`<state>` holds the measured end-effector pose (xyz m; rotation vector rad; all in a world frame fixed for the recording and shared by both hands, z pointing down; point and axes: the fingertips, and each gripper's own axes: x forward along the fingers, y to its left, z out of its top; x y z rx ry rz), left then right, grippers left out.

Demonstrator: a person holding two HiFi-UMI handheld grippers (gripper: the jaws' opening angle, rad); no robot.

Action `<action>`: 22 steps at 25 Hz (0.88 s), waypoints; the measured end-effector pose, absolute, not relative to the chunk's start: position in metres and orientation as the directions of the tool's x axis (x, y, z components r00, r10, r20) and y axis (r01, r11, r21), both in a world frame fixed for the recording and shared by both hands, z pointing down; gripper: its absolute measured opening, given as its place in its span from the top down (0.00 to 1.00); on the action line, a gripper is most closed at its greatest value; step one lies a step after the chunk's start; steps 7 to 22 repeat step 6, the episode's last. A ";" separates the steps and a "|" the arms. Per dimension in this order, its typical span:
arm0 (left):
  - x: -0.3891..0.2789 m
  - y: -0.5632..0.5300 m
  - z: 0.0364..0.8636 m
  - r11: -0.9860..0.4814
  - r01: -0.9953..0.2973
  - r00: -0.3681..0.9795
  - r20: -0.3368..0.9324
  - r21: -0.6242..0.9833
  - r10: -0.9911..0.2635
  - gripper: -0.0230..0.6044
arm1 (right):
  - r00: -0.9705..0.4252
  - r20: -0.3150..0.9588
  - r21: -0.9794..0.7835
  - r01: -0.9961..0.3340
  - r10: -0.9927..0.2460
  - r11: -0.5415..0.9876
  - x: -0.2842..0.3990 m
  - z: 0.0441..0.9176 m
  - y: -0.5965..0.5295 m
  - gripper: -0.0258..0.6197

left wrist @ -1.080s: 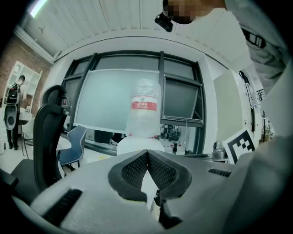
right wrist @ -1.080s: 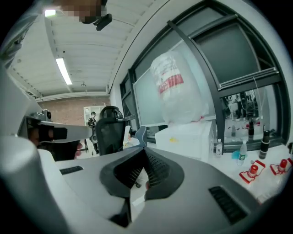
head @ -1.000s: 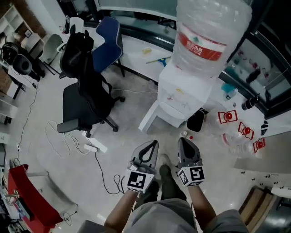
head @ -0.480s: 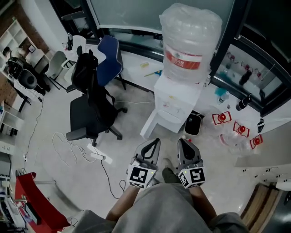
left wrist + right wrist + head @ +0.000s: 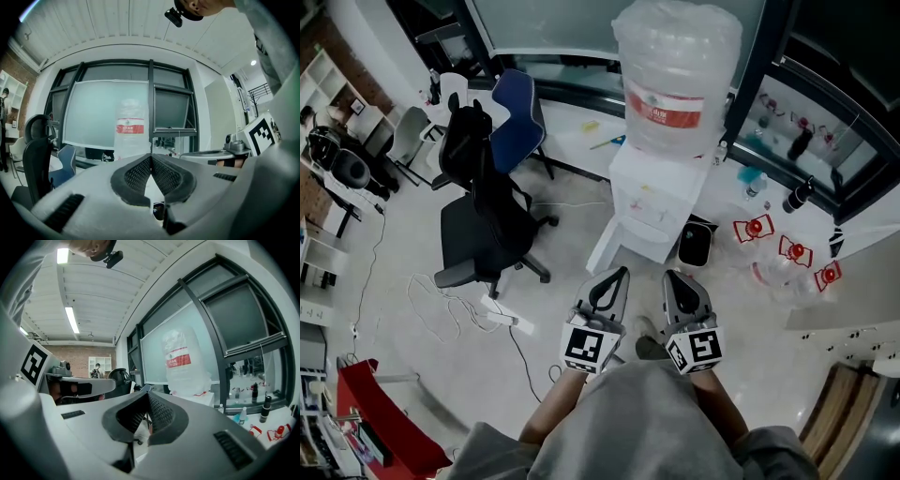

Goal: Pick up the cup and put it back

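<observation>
I make out no cup in any view. My left gripper (image 5: 615,276) and right gripper (image 5: 672,278) are held side by side in front of me, both pointing at a white water dispenser (image 5: 656,202) that carries a big clear bottle (image 5: 675,66) with a red label. In the left gripper view the jaws (image 5: 151,156) meet at their tips with nothing between them, and the bottle (image 5: 130,136) stands straight ahead. The right gripper (image 5: 148,395) is likewise shut and empty, with the bottle (image 5: 180,364) ahead and to its right.
A black office chair (image 5: 483,225) and a blue chair (image 5: 517,108) stand to the left. A power strip with cables (image 5: 502,314) lies on the floor. A black bin (image 5: 697,246) sits beside the dispenser. Red-marked items (image 5: 755,228) and small bottles (image 5: 797,195) occupy the surface at the right.
The dispenser and chairs have slid further up and away in the head view. Both grippers keep their side-by-side pose, still shut and empty.
</observation>
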<state>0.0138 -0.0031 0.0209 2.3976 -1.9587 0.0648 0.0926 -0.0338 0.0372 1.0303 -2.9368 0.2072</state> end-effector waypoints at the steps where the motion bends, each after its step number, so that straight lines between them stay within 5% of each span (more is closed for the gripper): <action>1: 0.014 -0.003 0.020 -0.197 -0.980 0.198 0.063 0.017 -0.978 0.95 | -0.782 0.067 -0.118 -0.624 -0.620 0.773 0.093 0.037 -0.034 0.94; 22: 0.010 -0.008 0.023 -0.201 -0.980 0.200 0.058 -0.003 -0.978 0.95 | -0.786 0.064 -0.111 -0.618 -0.615 0.778 0.089 0.037 -0.040 0.94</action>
